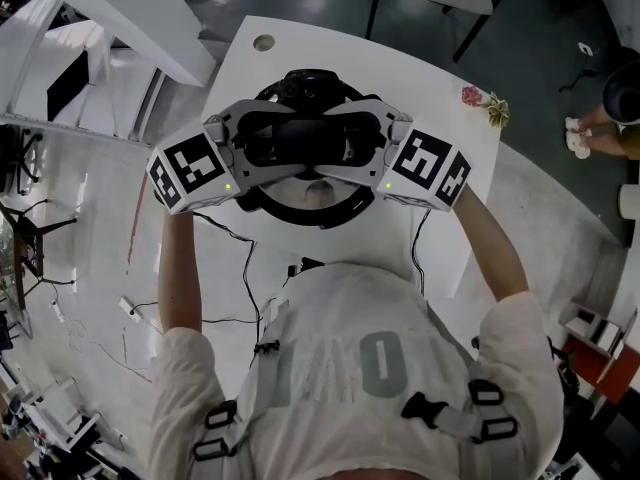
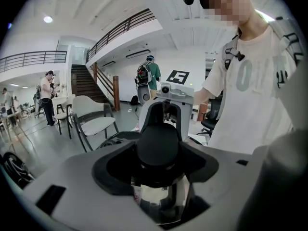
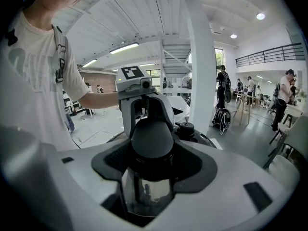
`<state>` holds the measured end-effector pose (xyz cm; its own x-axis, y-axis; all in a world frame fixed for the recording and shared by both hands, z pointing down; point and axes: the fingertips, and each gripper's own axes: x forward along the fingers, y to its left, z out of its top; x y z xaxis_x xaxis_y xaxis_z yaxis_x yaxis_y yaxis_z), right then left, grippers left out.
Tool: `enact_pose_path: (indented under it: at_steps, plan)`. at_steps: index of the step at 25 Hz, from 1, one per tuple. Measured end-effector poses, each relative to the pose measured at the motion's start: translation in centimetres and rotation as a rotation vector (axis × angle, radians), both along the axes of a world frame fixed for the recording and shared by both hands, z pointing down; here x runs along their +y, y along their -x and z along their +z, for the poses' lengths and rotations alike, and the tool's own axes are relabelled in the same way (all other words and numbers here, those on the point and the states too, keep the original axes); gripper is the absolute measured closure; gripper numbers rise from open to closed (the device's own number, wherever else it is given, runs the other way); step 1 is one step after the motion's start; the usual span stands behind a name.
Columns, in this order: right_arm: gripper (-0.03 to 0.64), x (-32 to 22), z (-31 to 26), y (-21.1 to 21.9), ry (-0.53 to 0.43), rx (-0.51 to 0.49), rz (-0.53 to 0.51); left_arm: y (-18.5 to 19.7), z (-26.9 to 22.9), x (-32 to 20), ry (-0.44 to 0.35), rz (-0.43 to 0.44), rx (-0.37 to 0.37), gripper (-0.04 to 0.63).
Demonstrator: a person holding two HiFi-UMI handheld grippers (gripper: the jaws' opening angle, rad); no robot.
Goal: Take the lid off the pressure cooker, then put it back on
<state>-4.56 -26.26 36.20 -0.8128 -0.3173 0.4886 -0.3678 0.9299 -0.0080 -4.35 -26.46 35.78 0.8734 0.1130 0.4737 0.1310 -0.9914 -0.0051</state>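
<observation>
Your forearms [image 1: 178,268] reach forward, elbows apart. The left tongs [image 1: 275,143] and right tongs [image 1: 345,143] tilt downward, tips facing, each clamped on the black lid handle [image 2: 159,147] of the pressure cooker [image 1: 285,200], at your 12 o'clock on the white counter [image 1: 420,78].

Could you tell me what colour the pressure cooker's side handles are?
Black handles; right gripper view.

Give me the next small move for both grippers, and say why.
Probably a short, level lift with both together. The left gripper is closed on the left handle, the right gripper on the right handle, on opposite sides of the pressure cooker; whether the lid is free I cannot tell.
</observation>
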Motion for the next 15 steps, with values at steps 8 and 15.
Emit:
enact_pose_path:
  at_steps: [8, 15]
  plan:
    - [0.336, -0.06, 0.06, 0.11, 0.025, 0.016, 0.012, 0.1, 0.0, -0.13, 0.022, -0.006, -0.012, 0.311]
    - [0.334, -0.13, 0.18, 0.13, 0.043, 0.015, -0.074, -0.03, 0.21, -0.3, 0.027, -0.046, -0.048, 0.311]
